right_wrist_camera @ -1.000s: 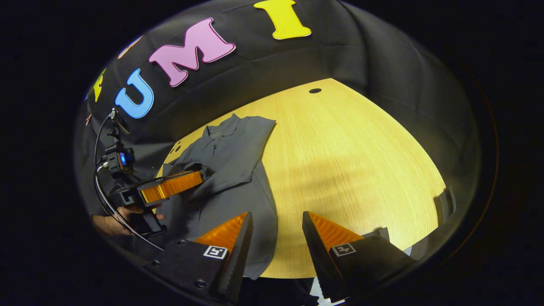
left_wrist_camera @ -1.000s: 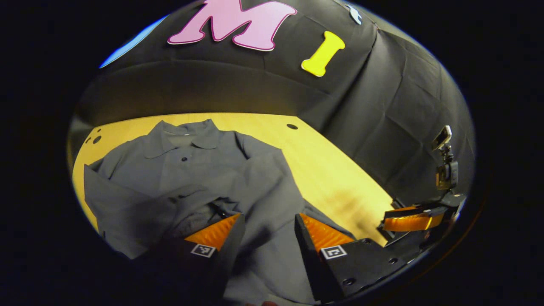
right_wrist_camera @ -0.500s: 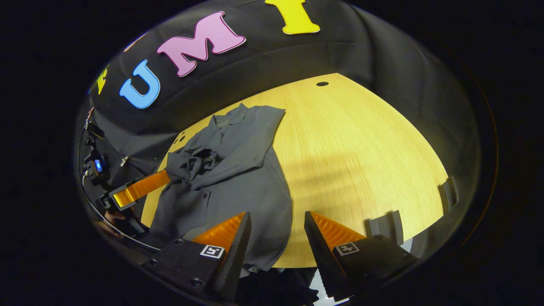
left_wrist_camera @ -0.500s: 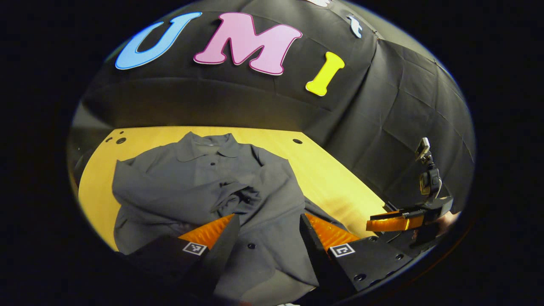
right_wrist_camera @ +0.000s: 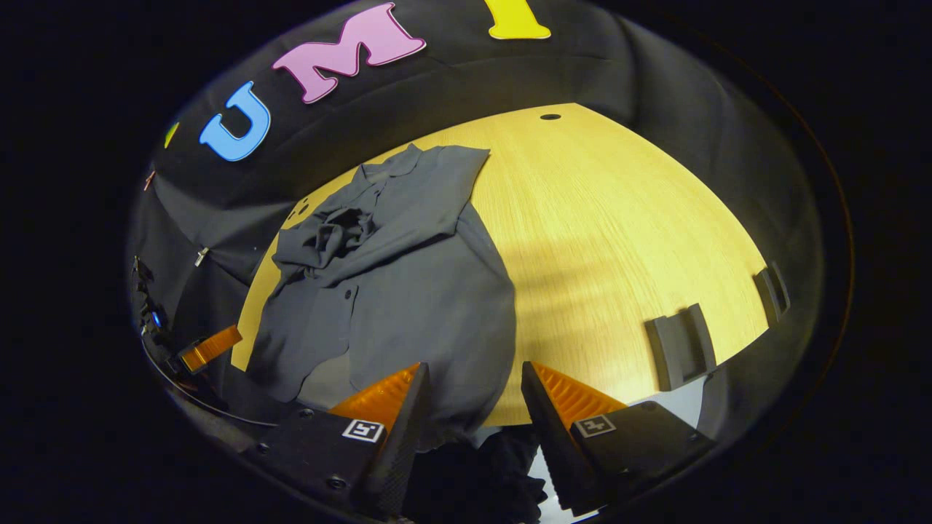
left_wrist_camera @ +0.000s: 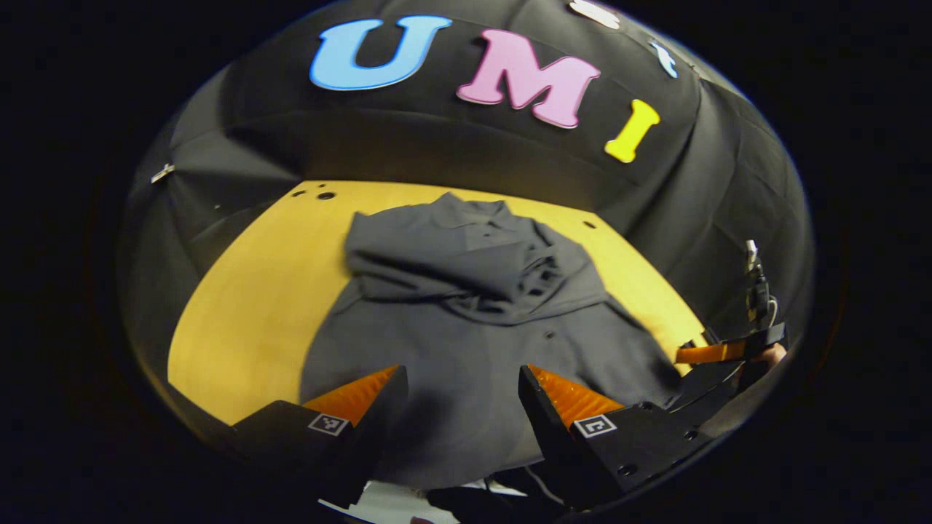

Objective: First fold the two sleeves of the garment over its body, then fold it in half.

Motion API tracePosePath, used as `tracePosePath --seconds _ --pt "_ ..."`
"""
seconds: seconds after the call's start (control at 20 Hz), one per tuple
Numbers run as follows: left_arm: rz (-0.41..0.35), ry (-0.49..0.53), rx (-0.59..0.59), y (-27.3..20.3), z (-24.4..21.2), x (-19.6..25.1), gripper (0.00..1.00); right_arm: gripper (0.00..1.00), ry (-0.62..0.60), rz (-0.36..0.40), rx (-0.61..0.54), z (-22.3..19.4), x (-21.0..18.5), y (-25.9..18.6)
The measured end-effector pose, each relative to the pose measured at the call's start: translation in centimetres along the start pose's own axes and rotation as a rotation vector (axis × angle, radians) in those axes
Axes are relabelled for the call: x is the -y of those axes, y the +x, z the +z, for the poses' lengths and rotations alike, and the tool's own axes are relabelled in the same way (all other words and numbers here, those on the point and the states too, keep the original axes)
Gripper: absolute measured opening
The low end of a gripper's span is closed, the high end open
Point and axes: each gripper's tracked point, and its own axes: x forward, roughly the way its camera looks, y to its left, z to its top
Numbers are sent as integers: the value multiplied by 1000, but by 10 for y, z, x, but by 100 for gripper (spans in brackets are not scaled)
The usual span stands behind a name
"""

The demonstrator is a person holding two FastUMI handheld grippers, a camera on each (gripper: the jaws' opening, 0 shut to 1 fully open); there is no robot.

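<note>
Left gripper view: left gripper (left_wrist_camera: pixel 459 393) at the near edge, jaws spread apart, nothing between them, hovering over the hem of the grey shirt (left_wrist_camera: pixel 466 349). Shirt lies flat on the wooden surface (left_wrist_camera: pixel 247 291), hem toward the camera, collar (left_wrist_camera: pixel 473 207) at the far end by the booth wall. Both sleeves (left_wrist_camera: pixel 466 266) are folded across the chest, bunched in a loose wad just below the collar. Body not folded in half. Right gripper (left_wrist_camera: pixel 710 353) sits off the shirt's right edge, side-on.

Right gripper view: right gripper (right_wrist_camera: pixel 473 397) also released, jaws wide, empty, at the near edge of the surface next to the shirt's hem corner. Shirt (right_wrist_camera: pixel 408 284) runs up the left part of the surface. Two dark brackets (right_wrist_camera: pixel 681 346) stand at the surface's right near edge, well apart from the shirt. Left gripper (right_wrist_camera: pixel 207 349) shows far left.
</note>
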Motion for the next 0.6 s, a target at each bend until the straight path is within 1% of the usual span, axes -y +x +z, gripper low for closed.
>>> tracePosePath --seconds 0.15,0.3,0.5,0.55,0.6 --pt "80 3 -43 -9 -26 -40 96 79 1 -29 -30 -13 2 6" --pt "171 25 -101 -6 -50 -79 96 79 14 -33 -49 -23 -3 10" --pt "214 10 -157 4 -71 -101 96 79 9 -44 -72 -33 -9 17" --pt "210 -2 -165 8 -73 -101 92 79 7 -43 -75 -34 -12 19" --pt "200 -7 -175 10 -75 -99 96 79 2 -45 -77 -35 -15 20"
